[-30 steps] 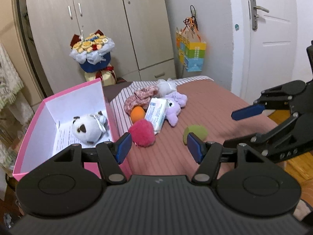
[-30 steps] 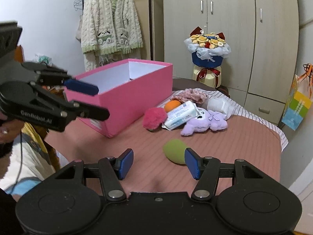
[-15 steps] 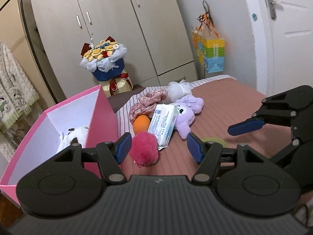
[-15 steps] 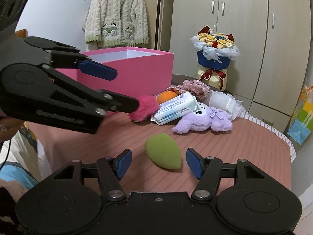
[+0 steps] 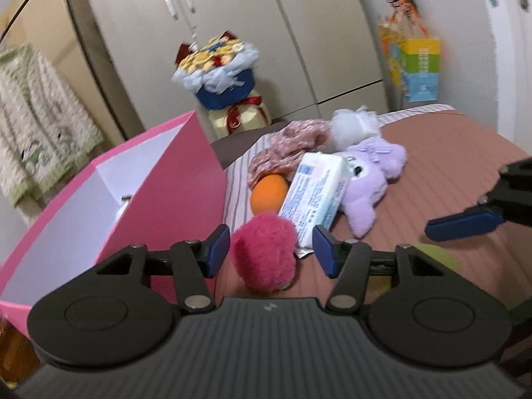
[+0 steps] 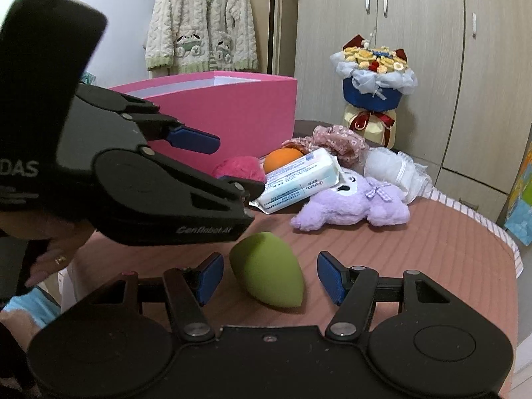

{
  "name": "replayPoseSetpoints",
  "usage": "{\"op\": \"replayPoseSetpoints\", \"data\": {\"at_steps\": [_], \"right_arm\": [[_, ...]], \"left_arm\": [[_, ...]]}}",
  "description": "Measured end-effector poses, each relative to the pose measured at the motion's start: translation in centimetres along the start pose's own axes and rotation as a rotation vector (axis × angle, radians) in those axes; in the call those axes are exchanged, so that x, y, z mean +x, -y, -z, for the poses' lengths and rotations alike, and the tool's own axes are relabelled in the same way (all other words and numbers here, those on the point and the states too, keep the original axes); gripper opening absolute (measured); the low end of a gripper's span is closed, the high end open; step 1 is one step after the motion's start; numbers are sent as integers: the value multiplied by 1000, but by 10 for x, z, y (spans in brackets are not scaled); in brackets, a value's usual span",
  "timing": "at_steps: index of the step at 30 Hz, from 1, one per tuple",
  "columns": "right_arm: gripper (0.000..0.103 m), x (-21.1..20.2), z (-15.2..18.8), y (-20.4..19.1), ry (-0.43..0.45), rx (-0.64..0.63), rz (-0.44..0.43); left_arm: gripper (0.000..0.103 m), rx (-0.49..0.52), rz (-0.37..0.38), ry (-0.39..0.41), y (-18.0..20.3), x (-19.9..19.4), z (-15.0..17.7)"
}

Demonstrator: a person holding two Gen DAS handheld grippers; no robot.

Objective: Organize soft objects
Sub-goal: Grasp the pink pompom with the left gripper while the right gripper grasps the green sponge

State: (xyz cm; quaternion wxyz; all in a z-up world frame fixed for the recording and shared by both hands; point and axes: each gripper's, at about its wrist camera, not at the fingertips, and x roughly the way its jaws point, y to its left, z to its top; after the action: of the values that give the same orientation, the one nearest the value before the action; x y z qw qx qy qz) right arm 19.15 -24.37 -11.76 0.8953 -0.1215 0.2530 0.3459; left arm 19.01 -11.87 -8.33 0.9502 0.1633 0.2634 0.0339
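My left gripper (image 5: 271, 249) is open, its fingers either side of a fluffy magenta pom-pom (image 5: 264, 252) on the brown bedspread. My right gripper (image 6: 267, 277) is open around a green egg-shaped sponge (image 6: 266, 269). The open pink box (image 5: 159, 199) stands left of the pom-pom. An orange sponge (image 5: 268, 193), a white tissue pack (image 5: 316, 193), a purple plush (image 5: 369, 179), a floral scrunchie (image 5: 289, 143) and a white fluffy item (image 5: 352, 126) lie behind. The left gripper also shows in the right wrist view (image 6: 212, 163), the right gripper in the left wrist view (image 5: 465, 224).
A flower bouquet (image 5: 222, 76) stands behind the bed against wardrobe doors (image 5: 232, 16). A colourful bag (image 5: 415, 63) hangs on the right wall. A cream cardigan (image 6: 199, 20) hangs at the left. The bed edge (image 6: 512, 252) drops off at the right.
Both grippers have moved forward and down. The pom-pom now sits between my left fingers and the green sponge between my right fingers. The box interior has dropped mostly out of sight.
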Motion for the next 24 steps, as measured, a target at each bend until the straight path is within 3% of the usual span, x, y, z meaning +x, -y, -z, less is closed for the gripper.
{"op": "replayPoseSetpoints", "data": {"at_steps": [4,12,15,16,17,18,24], "right_arm": [[67,5,-1,2,-19,0,-8],[67,12,-4,7,-47,27,-22],[67,14,-4,8,-52,41,-30],[66,14,-4,8,-54,43,-30],[61,15,-5,8,-53,44,-32],[49,14,-5,7,-50,46,-35],[46,13,-4,8,-27,90,2]], "left_arm": [[45,-28,-22,-21,1,10,2],[47,-78,-26,-57,-2,22,6],[43,-91,-15,-62,-4,24,7],[36,-102,-16,-61,-5,25,7],[33,-112,-20,-60,-6,25,7],[32,-117,-20,-58,-7,25,8],[28,-148,-28,-41,-12,22,9]]}}
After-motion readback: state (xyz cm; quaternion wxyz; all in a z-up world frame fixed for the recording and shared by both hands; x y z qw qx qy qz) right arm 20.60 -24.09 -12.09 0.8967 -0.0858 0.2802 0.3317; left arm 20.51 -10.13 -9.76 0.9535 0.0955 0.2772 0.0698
